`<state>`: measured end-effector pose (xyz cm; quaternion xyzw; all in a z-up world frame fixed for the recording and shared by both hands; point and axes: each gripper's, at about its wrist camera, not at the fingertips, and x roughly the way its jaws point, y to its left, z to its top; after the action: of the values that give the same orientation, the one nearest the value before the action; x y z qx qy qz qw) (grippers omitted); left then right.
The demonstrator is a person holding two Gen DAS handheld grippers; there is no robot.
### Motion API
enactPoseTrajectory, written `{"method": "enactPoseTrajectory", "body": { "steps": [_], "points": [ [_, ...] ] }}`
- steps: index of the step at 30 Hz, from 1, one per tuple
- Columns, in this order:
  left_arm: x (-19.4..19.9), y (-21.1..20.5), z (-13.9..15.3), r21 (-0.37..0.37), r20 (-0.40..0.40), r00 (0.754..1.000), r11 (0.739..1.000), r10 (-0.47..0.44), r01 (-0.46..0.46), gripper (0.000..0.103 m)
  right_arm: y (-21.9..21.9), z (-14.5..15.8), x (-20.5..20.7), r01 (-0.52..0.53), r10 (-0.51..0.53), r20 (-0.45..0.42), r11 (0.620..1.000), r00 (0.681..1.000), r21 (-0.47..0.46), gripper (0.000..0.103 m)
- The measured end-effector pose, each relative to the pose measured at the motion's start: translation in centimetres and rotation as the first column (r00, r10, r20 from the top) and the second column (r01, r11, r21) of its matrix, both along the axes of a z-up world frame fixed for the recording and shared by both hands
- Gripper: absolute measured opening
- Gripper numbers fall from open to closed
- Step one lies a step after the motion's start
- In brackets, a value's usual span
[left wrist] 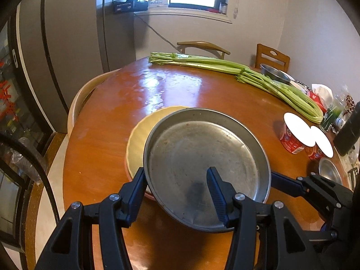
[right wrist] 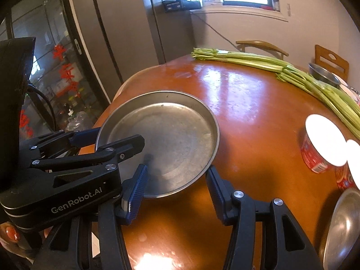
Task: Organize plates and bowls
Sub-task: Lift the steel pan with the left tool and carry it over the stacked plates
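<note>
A round steel plate (left wrist: 202, 148) (right wrist: 171, 130) hangs tilted just above the wooden table (left wrist: 180, 90) (right wrist: 258, 112), partly over a pale yellow plate (left wrist: 139, 132) that lies on it. My left gripper (left wrist: 175, 173) (right wrist: 119, 136) is shut on the plate's left rim, one finger inside the plate and one outside. My right gripper (right wrist: 176, 171) (left wrist: 273, 180) is shut on the opposite rim in the same way. The near part of the yellow plate is hidden under the steel one.
Long celery stalks (left wrist: 225, 65) (right wrist: 292, 72) lie across the far side. Two red tubs with white lids (left wrist: 297, 132) (right wrist: 324, 144) and a small steel bowl (left wrist: 329, 171) (right wrist: 344, 225) stand at the right. Another steel bowl (left wrist: 274, 73), chairs and a fridge sit beyond.
</note>
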<state>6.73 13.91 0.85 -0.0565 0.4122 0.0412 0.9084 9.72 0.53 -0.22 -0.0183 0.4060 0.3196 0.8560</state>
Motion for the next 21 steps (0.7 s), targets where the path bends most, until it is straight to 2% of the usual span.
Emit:
{"method": "enactPoseTrajectory", "body": {
  "steps": [21],
  "points": [
    [3.2,3.9,-2.5,-0.040,-0.037,0.998,0.998,0.050,-0.051,0.054,4.3,-1.6,3.3,-0.035,0.035,-0.010,0.999,0.999,-0.025,0.056]
  ]
}}
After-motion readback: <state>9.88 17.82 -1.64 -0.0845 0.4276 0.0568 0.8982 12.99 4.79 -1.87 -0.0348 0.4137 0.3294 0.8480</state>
